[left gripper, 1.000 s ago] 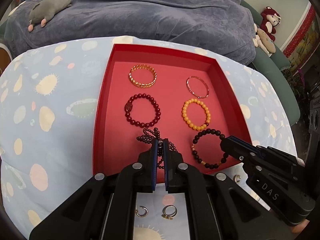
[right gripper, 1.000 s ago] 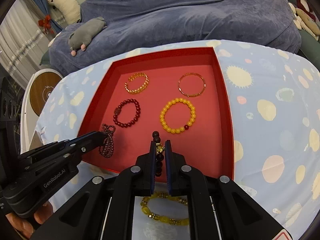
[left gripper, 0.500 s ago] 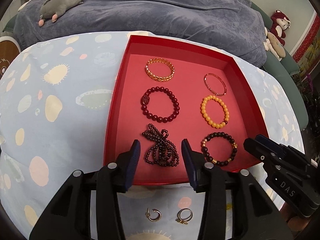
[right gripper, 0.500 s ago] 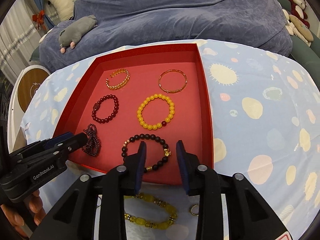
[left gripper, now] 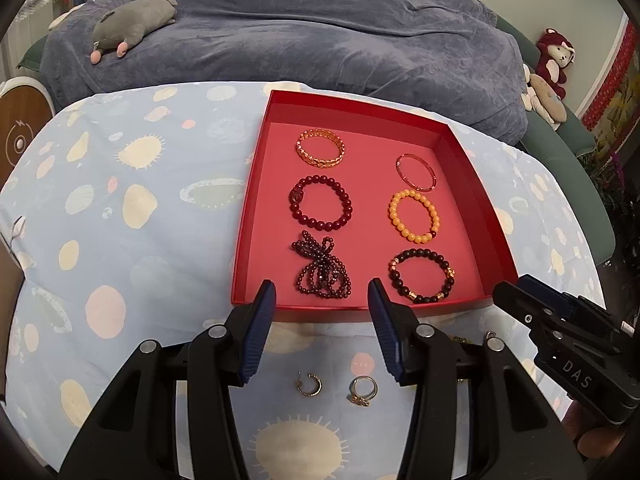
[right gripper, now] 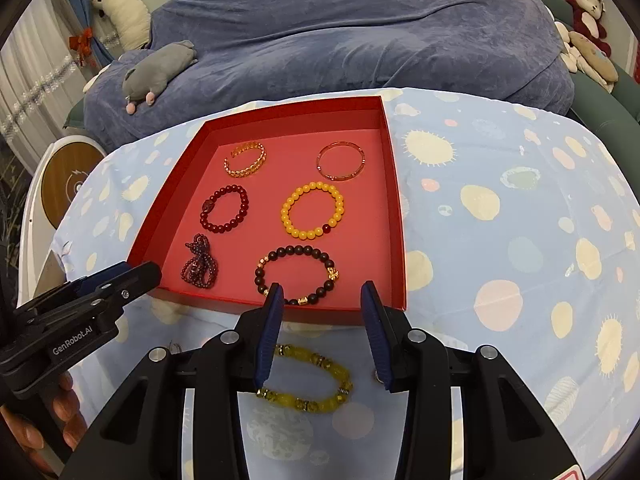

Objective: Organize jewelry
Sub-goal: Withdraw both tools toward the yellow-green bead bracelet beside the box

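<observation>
A red tray (left gripper: pixel 256 168) (right gripper: pixel 394 200) holds several bracelets in two columns. A dark purple bead strand (left gripper: pixel 322 270) (right gripper: pixel 200 262) and a black bead bracelet (left gripper: pixel 422 276) (right gripper: pixel 298 274) lie in its near row. My left gripper (left gripper: pixel 322 300) is open and empty just in front of the tray's near wall, over a hoop earring (left gripper: pixel 309 384) and a ring (left gripper: pixel 362 390). My right gripper (right gripper: pixel 322 300) is open and empty, over a yellow bead bracelet (right gripper: pixel 308 380) on the cloth.
The tray sits on a light blue spotted cloth (left gripper: pixel 120 220) (right gripper: pixel 500 220). A blue-covered sofa (left gripper: pixel 300 32) with a grey plush toy (left gripper: pixel 132 20) lies behind. Each gripper shows in the other's view: right one (left gripper: pixel 560 336), left one (right gripper: pixel 80 312). A small ring (left gripper: pixel 490 335) lies near the right gripper.
Both grippers opened and let go: the purple strand and the black bracelet now lie in the tray's near row. Both grippers pulled back toward me, off the tray.
</observation>
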`<state>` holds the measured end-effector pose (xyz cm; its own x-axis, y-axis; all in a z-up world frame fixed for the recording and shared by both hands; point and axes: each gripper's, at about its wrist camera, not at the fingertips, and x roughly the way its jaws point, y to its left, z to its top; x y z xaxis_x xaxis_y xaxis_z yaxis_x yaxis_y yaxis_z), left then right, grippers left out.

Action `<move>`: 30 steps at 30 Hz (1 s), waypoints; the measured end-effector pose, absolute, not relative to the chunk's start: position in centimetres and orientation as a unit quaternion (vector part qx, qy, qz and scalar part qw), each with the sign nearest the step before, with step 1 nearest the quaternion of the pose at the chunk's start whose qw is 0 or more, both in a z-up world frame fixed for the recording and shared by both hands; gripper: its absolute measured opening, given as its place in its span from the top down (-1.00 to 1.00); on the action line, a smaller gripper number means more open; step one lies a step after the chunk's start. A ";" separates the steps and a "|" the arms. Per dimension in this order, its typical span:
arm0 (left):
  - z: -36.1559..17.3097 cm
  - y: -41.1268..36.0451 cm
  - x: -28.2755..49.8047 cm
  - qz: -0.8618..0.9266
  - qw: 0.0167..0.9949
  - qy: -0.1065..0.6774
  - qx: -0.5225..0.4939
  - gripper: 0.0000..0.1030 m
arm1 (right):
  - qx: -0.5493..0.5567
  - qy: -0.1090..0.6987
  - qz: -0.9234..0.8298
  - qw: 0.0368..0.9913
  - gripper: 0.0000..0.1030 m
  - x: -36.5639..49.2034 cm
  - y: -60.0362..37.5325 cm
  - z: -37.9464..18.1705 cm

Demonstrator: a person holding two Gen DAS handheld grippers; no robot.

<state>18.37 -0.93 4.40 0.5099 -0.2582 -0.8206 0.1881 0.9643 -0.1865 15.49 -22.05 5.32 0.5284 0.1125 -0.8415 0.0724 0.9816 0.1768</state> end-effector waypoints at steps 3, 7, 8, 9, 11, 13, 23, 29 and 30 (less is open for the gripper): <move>4.7 -0.7 17.5 -0.127 0.870 0.475 -0.036 0.12 | 0.094 0.486 0.010 0.869 0.23 14.5 -22.2 5.4; 5.0 -0.4 16.4 -0.125 0.872 0.473 -0.035 0.12 | 0.096 0.489 0.007 0.867 0.23 13.1 -22.4 5.2; 5.0 -0.4 16.1 -0.125 0.872 0.473 -0.036 0.12 | 0.097 0.490 0.006 0.866 0.23 12.8 -22.4 5.1; 5.0 -0.4 15.8 -0.126 0.871 0.473 -0.035 0.12 | 0.097 0.491 0.007 0.865 0.23 12.4 -22.3 5.1; 4.9 -0.4 15.3 -0.125 0.871 0.474 -0.032 0.12 | 0.096 0.494 0.007 0.864 0.23 11.8 -22.2 4.9; 4.7 -0.3 14.7 -0.124 0.870 0.476 -0.031 0.12 | 0.095 0.497 0.008 0.863 0.23 11.3 -22.1 4.7; 3.3 -0.1 12.1 -0.120 0.863 0.490 -0.027 0.12 | 0.094 0.510 0.007 0.855 0.23 9.4 -21.7 3.4; 2.4 -0.1 11.6 -0.117 0.858 0.499 -0.027 0.12 | 0.090 0.517 0.010 0.851 0.23 9.9 -21.2 2.6; 2.3 0.0 11.6 -0.116 0.858 0.500 -0.025 0.12 | 0.090 0.518 0.011 0.850 0.23 10.1 -21.2 2.4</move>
